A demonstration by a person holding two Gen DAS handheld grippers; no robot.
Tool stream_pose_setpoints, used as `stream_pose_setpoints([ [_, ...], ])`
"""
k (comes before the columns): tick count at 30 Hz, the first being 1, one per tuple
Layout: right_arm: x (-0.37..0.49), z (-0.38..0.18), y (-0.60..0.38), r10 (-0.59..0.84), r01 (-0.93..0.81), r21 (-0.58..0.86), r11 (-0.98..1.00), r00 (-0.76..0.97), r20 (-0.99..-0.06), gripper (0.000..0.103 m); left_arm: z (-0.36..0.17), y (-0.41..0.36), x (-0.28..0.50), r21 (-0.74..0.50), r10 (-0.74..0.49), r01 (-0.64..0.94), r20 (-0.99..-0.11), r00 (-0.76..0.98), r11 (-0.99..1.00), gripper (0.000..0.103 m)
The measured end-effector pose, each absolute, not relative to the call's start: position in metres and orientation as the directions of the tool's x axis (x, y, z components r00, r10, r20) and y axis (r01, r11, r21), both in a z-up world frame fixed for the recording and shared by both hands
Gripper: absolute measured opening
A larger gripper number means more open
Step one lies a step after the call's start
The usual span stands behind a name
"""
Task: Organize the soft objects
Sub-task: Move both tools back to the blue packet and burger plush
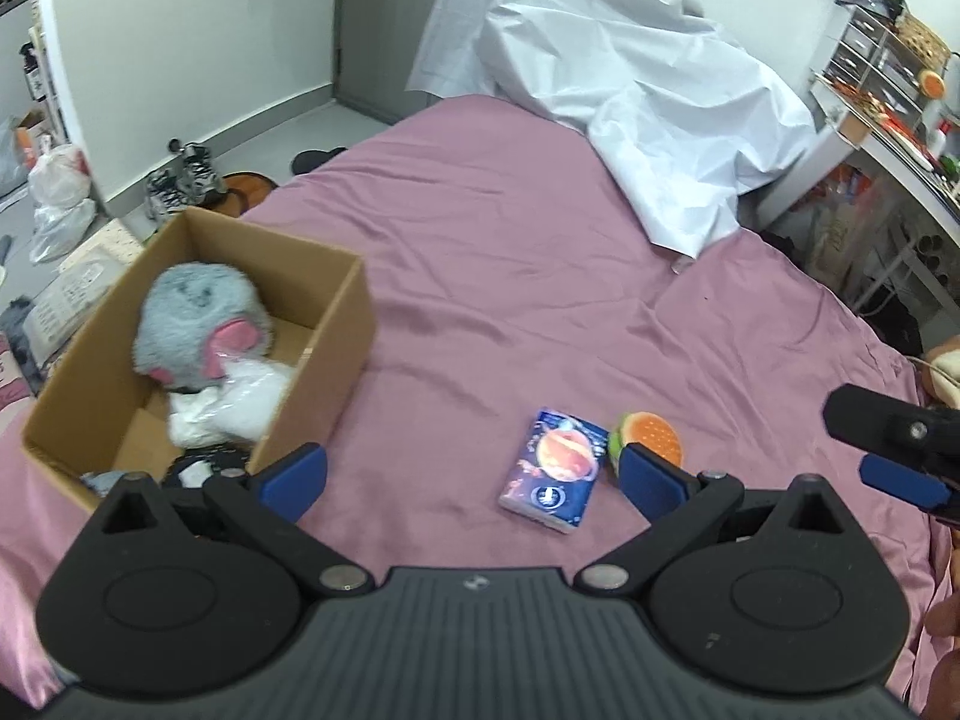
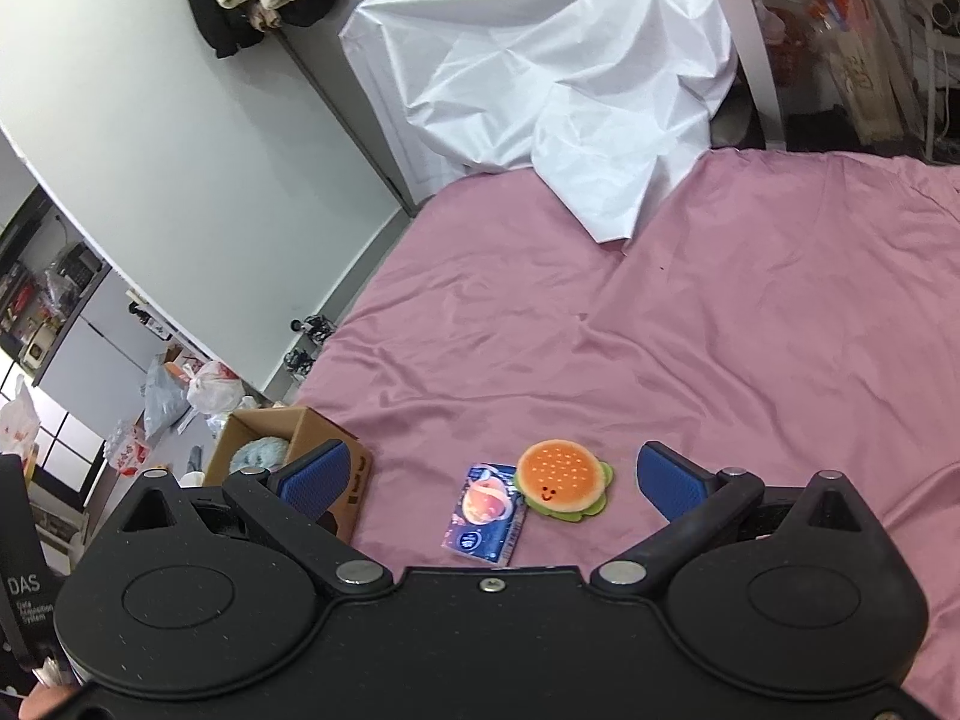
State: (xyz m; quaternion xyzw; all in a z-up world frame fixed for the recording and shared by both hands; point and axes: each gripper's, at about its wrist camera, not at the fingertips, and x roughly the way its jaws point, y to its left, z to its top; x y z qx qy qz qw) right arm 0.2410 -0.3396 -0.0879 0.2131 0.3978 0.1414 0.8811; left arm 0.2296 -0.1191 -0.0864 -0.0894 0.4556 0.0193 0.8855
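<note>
I should lower my right gripper [image 2: 489, 477], jaws spread wide and empty, squarely over the burger plush [image 2: 562, 479] and pinch its middle. It lies on the bed [image 2: 750, 330] just ahead, touching the tissue pack [image 2: 487, 513]. My left gripper [image 1: 474, 471] is open too, beside the box [image 1: 318, 354].

A grey plush toy [image 1: 198, 330] sits in the cardboard box [image 1: 336, 324]; a burger plush [image 2: 562, 479] lies touching a tissue pack [image 2: 487, 513] on the pink bedsheet [image 1: 510, 276]
</note>
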Motion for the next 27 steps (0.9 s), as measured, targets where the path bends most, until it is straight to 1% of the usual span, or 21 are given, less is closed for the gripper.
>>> stream_pose_setpoints([
  [7,0.251,-0.097,-0.344,0.407,-0.054,0.488,0.871,0.636,-0.656,0.102,-0.106,-0.126,0.241,-0.184,-0.095,-0.101,-0.818,0.568,0.978,0.100],
  [9,0.254,-0.100,-0.345,0.412,-0.049,0.496,0.867,0.633,-0.656,0.099,-0.112,-0.127,0.244,-0.201,-0.108,-0.106,-0.819,0.563,0.974,0.100],
  [11,0.258,-0.105,-0.347,0.418,-0.042,0.505,0.862,0.623,-0.661,0.095,-0.118,-0.129,0.248,-0.210,-0.117,-0.107,-0.823,0.555,0.972,0.100],
  [13,0.262,-0.111,-0.346,0.421,-0.032,0.508,0.861,0.607,-0.674,0.094,-0.125,-0.130,0.250,-0.215,-0.122,-0.110,-0.829,0.546,0.970,0.100],
  [15,0.266,-0.117,-0.346,0.420,-0.021,0.509,0.861,0.593,-0.687,0.093,-0.132,-0.131,0.254,-0.228,-0.134,-0.113,-0.834,0.535,0.967,0.098],
  [18,0.273,-0.123,-0.344,0.422,-0.011,0.510,0.860,0.575,-0.701,0.091,-0.143,-0.133,0.261,-0.242,-0.151,-0.113,-0.843,0.516,0.964,0.092],
  [20,0.277,-0.127,-0.342,0.424,-0.006,0.510,0.860,0.566,-0.707,0.088,-0.150,-0.134,0.265,-0.246,-0.157,-0.114,-0.850,0.503,0.963,0.088],
  [27,0.290,-0.145,-0.333,0.422,0.018,0.504,0.863,0.522,-0.741,0.086,-0.173,-0.144,0.274,-0.263,-0.193,-0.088,-0.864,0.466,0.961,0.085],
])
